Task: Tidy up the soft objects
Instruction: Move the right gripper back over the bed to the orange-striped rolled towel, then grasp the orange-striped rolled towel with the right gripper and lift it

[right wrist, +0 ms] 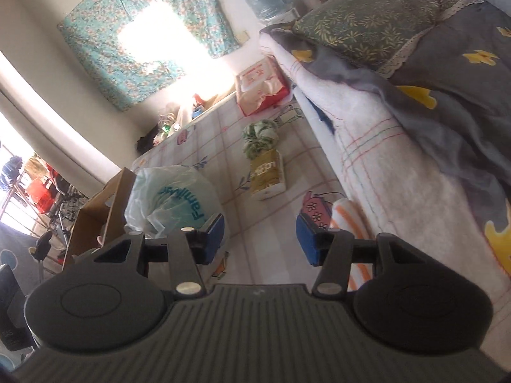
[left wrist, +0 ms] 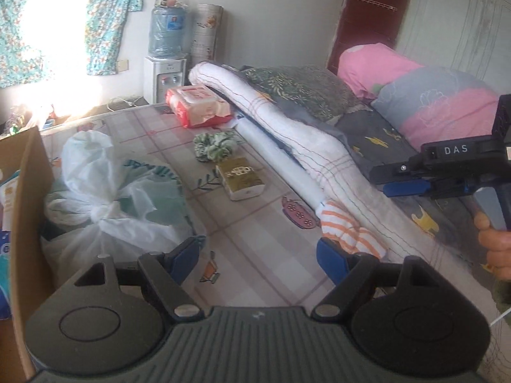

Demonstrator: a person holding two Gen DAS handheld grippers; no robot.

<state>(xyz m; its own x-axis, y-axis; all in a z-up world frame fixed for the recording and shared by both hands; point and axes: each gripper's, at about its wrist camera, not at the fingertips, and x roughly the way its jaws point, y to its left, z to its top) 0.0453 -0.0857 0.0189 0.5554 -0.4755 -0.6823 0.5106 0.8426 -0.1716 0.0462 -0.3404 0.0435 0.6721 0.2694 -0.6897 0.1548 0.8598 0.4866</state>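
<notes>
My left gripper [left wrist: 258,255] and right gripper [right wrist: 260,239] hover spread and empty above the mattress [left wrist: 255,233]. Left to right: cardboard box [left wrist: 35,172], tied plastic bag [left wrist: 121,191], green scrunchie [left wrist: 215,146], striped cloth [left wrist: 351,233]. I should centre the pads before pinching.

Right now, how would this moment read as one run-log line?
left gripper: open, empty | right gripper: open, empty | striped cloth, green scrunchie, tissue pack: on mattress, untouched
</notes>
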